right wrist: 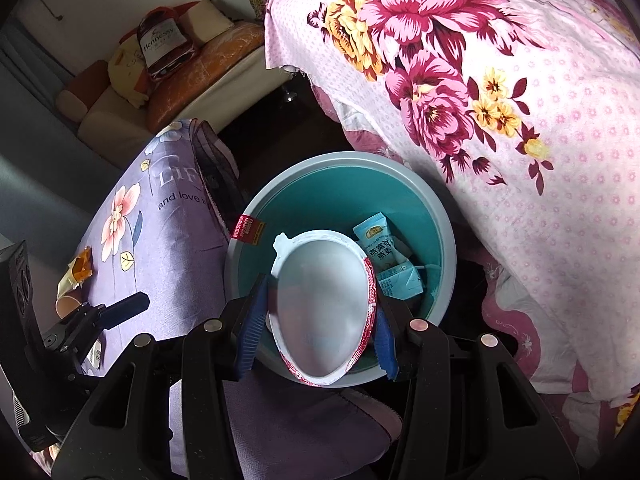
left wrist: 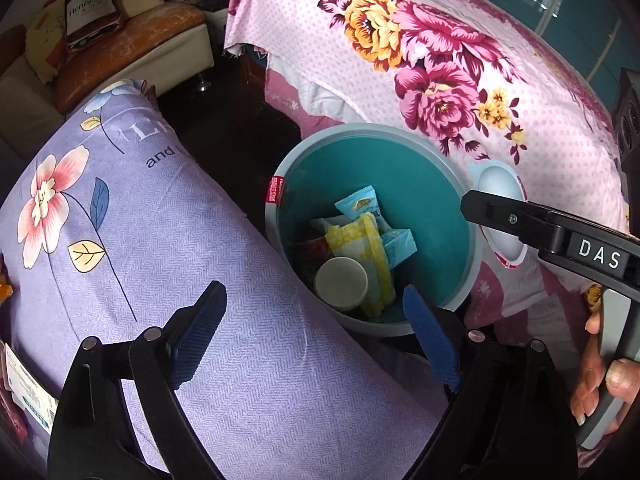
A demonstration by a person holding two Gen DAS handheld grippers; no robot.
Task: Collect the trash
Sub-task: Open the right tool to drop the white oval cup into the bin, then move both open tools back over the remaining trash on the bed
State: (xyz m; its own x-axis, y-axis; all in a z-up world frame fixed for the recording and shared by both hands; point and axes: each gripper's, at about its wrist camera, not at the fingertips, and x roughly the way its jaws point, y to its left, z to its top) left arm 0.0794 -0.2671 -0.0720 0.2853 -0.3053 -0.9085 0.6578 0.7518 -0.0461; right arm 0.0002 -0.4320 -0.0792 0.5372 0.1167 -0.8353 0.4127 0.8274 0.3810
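A round bin with a grey rim (left wrist: pixel 372 130) and a teal inside stands between a pillow and a bed. In it lie a paper cup (left wrist: pixel 341 282), a yellow wrapper (left wrist: pixel 372 248) and blue packets (left wrist: pixel 360 204). My left gripper (left wrist: pixel 316 336) is open above the bin's near edge and the pillow, with nothing between its pads. My right gripper (right wrist: pixel 318 332) is shut on a white oval plastic cup (right wrist: pixel 324 300) with a red-and-white rim, held over the bin's rim (right wrist: pixel 340 158). That cup (left wrist: pixel 498 184) also shows at the right of the left wrist view.
A purple flowered pillow (right wrist: pixel 160 220) lies left of the bin, with an orange-yellow wrapper (right wrist: pixel 80 268) and a small cup (right wrist: pixel 66 306) on it. A pink floral bedspread (right wrist: pixel 500 100) hangs on the right. A sofa (left wrist: pixel 120 48) with a bag stands behind. A person's hand (left wrist: pixel 600 380) grips the right handle.
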